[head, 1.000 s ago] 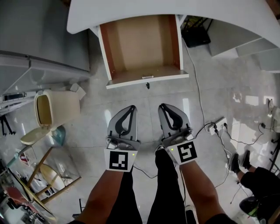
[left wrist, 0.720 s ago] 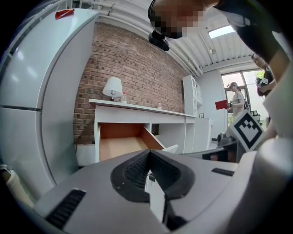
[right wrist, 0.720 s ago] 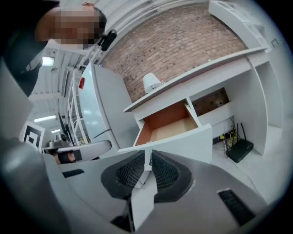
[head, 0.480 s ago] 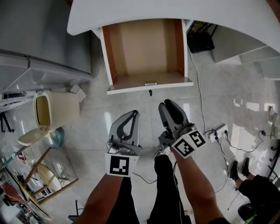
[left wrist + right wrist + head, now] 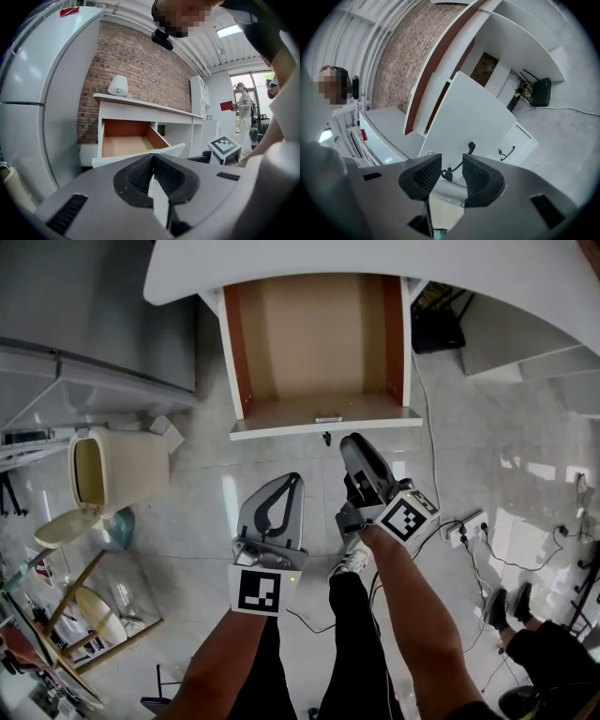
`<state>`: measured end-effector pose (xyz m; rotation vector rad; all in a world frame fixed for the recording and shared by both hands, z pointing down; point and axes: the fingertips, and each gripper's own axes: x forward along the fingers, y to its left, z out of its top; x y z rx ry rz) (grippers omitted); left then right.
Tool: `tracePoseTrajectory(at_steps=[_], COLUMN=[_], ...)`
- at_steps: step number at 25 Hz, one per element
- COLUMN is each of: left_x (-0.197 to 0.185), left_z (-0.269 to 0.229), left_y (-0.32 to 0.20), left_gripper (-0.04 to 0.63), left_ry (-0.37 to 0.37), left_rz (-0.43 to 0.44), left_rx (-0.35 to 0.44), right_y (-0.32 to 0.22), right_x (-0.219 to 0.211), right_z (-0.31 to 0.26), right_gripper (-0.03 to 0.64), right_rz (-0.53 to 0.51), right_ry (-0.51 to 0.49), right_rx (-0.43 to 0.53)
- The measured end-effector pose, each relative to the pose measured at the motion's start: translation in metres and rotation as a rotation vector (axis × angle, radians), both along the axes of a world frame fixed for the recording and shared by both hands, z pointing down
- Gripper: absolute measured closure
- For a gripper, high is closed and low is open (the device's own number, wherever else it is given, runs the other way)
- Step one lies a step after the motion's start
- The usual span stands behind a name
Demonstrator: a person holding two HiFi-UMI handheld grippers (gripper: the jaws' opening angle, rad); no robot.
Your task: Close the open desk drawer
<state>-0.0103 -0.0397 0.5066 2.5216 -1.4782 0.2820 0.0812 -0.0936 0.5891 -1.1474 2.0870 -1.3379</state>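
Observation:
The desk drawer [image 5: 317,343] stands pulled out from under the white desktop [image 5: 375,263], brown and empty inside. Its white front [image 5: 323,425] carries a small black handle [image 5: 325,438]. My right gripper [image 5: 352,441] is rolled on its side, its tips just short of the handle. In the right gripper view the handle [image 5: 460,162] shows through the gap of my right gripper [image 5: 451,170]; the jaws are opening and the pads touch nothing. My left gripper [image 5: 293,479] hangs back over the floor, shut and empty. In the left gripper view the open drawer [image 5: 129,143] lies beyond my left gripper [image 5: 152,158].
A beige bin [image 5: 112,470] with its lid open stands left of the drawer. A power strip [image 5: 461,517] and cables lie on the tiled floor at right. A black box [image 5: 439,329] sits under the desk. A white fridge [image 5: 42,93] stands left. My legs and a shoe [image 5: 352,563] are below.
The right gripper rolled onto its side, moved forward and down toward the drawer handle, and its jaws went from shut to apart. The left gripper barely moved.

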Motion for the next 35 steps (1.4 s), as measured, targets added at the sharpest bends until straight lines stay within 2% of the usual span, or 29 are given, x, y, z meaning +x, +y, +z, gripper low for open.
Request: tracePoseTrajectory(at_steps=[3,8,19,23,26,28,31,35], left_x=[0.002,-0.001,-0.002,-0.006,-0.006,-0.005,-0.005,-0.007], left_z=[0.003,0.007,0.014,0.017,0.018,0.019,0.021,0.023], left_y=[0.001,0.001,0.001,0.002,0.001,0.000,0.000,0.001], left_gripper=[0.589,0.589,0.589,0.589,0.589,0.589,0.589,0.589], left_ry=[0.004,-0.001,-0.011,-0.015,-0.019,-0.034,-0.036,-0.022], left_rz=[0.005,0.006,0.017,0.015,0.018,0.025,0.019,0.004], left_rx=[-0.011,-0.023,-0.033,-0.042,-0.036,-0.038,-0.043,-0.052], right_y=[-0.010,-0.024,-0.035,-0.035,-0.036,-0.039,-0.040,-0.039], right_x=[-0.003,-0.008,-0.009,-0.010,-0.009,-0.009,-0.008,-0.007], right_z=[0.008,0.018,0.018,0.021,0.021,0.020,0.023,0.026], right_gripper=[0.484,0.453,0.451,0.451,0.464,0.513,0.543,0.553], right_rz=[-0.013,-0.028,-0.048,-0.043,-0.044,-0.046,-0.041,-0.038], right_ry=[-0.049,-0.069,-0.129,-0.174,-0.179,-0.164,-0.145,-0.132], right_rx=[-0.009,-0.010,0.042,0.024,0.030,0.038,0.024,0.006])
